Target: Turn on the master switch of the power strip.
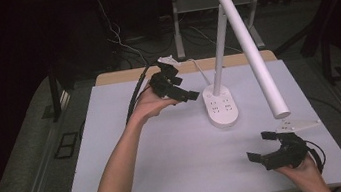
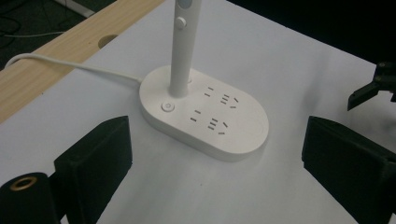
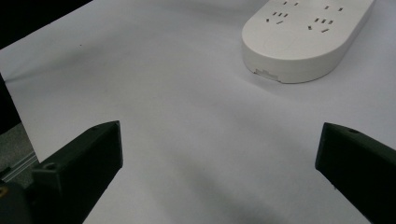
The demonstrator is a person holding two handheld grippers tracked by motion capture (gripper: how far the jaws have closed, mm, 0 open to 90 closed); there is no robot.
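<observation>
A white desk lamp stands on the table, its oval base (image 1: 221, 106) carrying two groups of sockets and a round button (image 2: 167, 107). From the base rises a thin stem, and the long tube head (image 1: 253, 54) slants down to the right. My left gripper (image 1: 185, 90) is held just left of the base, open, with nothing between its jaws; in the left gripper view (image 2: 217, 158) the base (image 2: 210, 116) lies ahead of them. My right gripper (image 1: 260, 146) hovers near the front right of the table, open and empty, and its own view (image 3: 219, 163) has the base (image 3: 303, 42) farther off.
A white cord (image 2: 70, 65) runs from the base over the wooden back edge (image 1: 120, 77) of the table. The tabletop (image 1: 167, 157) is a pale sheet. Cables and metal frame legs (image 1: 176, 24) lie on the floor behind.
</observation>
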